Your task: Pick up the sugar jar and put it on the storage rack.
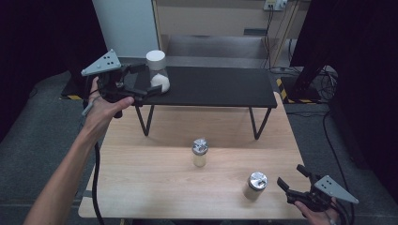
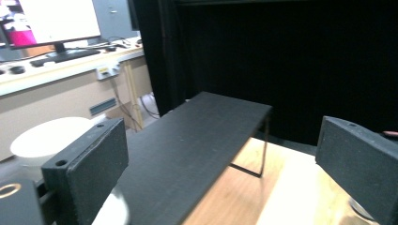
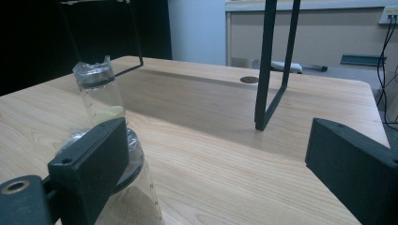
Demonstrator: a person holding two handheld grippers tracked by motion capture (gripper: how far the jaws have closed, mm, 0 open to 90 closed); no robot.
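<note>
A jar with a white cap [image 1: 156,69] stands at the left end of a black shelf [image 1: 216,86]. My left gripper [image 1: 151,78] is open at that end of the shelf, close beside the jar. In the left gripper view the jar [image 2: 49,138] shows behind the left-hand jaw, and nothing is between the jaws of the gripper [image 2: 220,150]. A foil-topped jar [image 1: 200,152] stands mid-table, and a second one [image 1: 255,185] stands nearer the front. My right gripper [image 1: 290,174] is open just right of that second jar [image 3: 136,197], which lies outside its jaws [image 3: 220,159].
The shelf rests on thin black wire legs [image 1: 256,124] at the back of the wooden table [image 1: 150,183]. A cable hangs from the left gripper past the table's left edge. Dark floor, curtains and a cabinet surround the table.
</note>
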